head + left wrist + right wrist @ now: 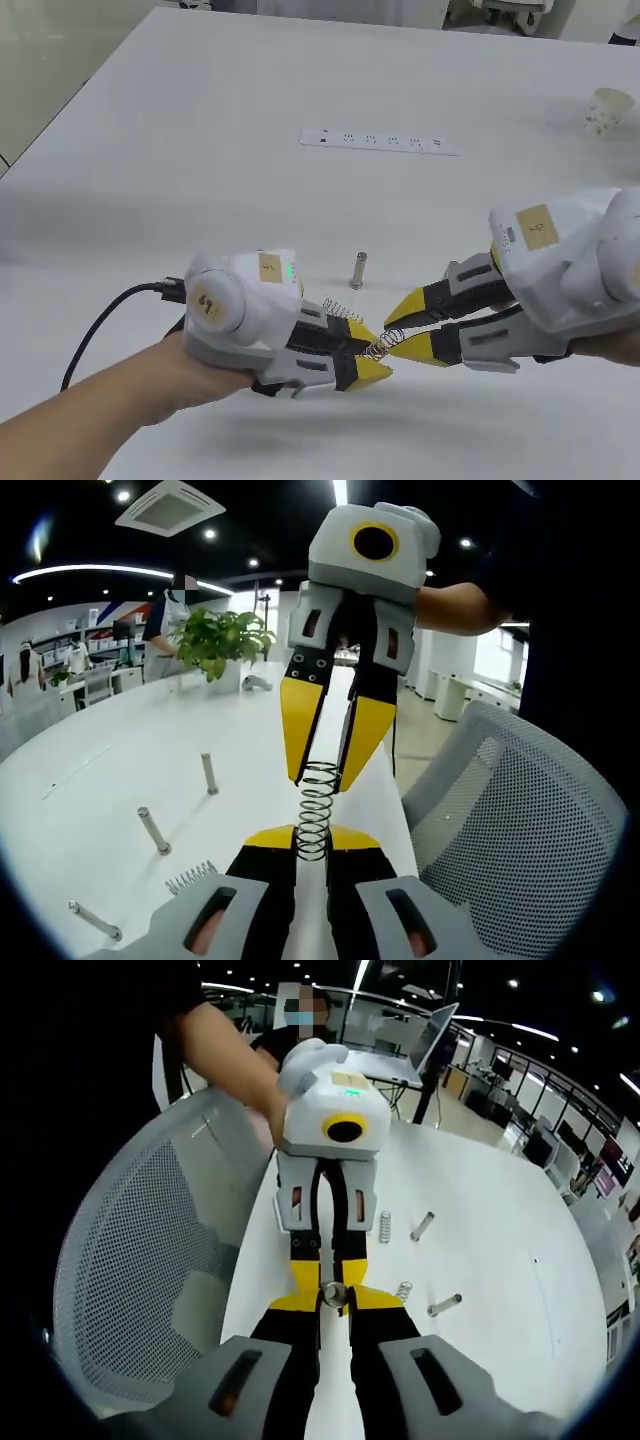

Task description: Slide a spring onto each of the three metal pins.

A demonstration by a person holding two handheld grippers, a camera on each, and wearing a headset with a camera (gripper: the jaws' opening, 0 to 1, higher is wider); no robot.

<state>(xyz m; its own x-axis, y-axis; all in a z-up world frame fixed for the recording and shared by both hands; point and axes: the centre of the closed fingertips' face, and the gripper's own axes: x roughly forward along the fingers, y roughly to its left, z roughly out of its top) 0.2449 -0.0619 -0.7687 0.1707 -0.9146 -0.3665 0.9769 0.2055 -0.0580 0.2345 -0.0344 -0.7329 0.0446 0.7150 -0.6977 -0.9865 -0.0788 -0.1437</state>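
— Jaws on the left gripper (312,838)?

— Clenched on one end of a spring (316,810). The coil runs straight across to the right gripper (322,778), whose yellow tips sit either side of the far end. Whether they press it, I cannot tell.

— Where is all this?

— Just over the white table (200,150). The head view has one pin (357,270) standing upright just behind the two noses, and a loose spring (340,312) lying by the left gripper.

— Do the gripper views add anything?

— The left gripper view shows three pins (209,773) (153,830) (93,920) spread along the table, well apart. The right gripper view looks down the held coil end-on and shows two loose springs (384,1226) (404,1290) near the pins, with a mesh chair (150,1260) beside the table's edge.

— And the hands?

— The left hand (190,375) cups its gripper from beneath, forearm coming in from low left. Both grippers lie roughly level, pointing at each other.
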